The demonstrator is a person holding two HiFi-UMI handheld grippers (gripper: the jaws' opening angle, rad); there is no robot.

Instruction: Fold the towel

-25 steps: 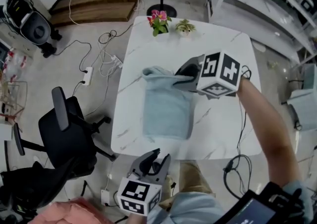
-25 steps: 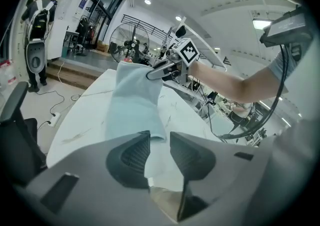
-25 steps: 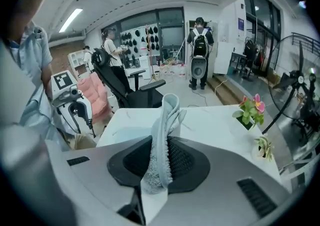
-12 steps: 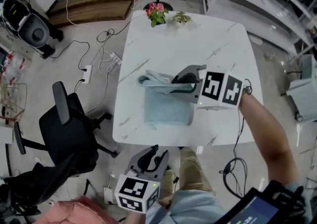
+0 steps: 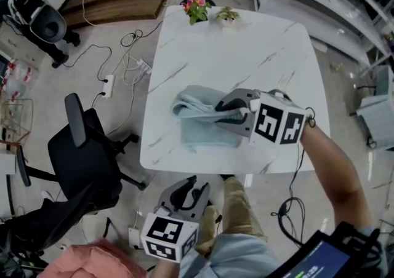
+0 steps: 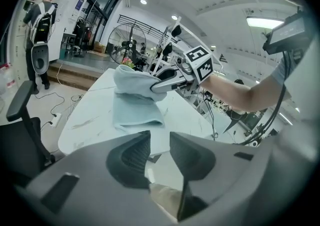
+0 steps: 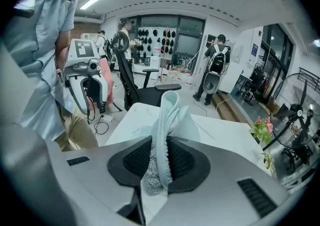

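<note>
Over the last second the right gripper (image 5: 223, 111) has drawn the towel's (image 5: 200, 132) lifted edge nearer to the person, so less of the cloth lies flat than before. Its jaws are clamped on a bunched fold of the pale blue towel, and in the right gripper view the terry cloth stands up between the two dark ribbed pads and trails forward to the tabletop. The raised part hangs in a soft roll from the jaws over the rest of the towel, which lies spread on the near left part of the white marble-patterned table (image 5: 240, 49). The left gripper (image 5: 188, 194) is held off the table's near edge, well apart from the cloth, with its jaws spread and nothing between them. At the table's far edge stand a pink-flowered plant (image 5: 196, 9) and, just beside it, a small green plant (image 5: 228, 16). A black office chair (image 5: 83, 160) stands on the floor to the table's left, with a white power strip (image 5: 108, 84) and cables beyond it.
</note>
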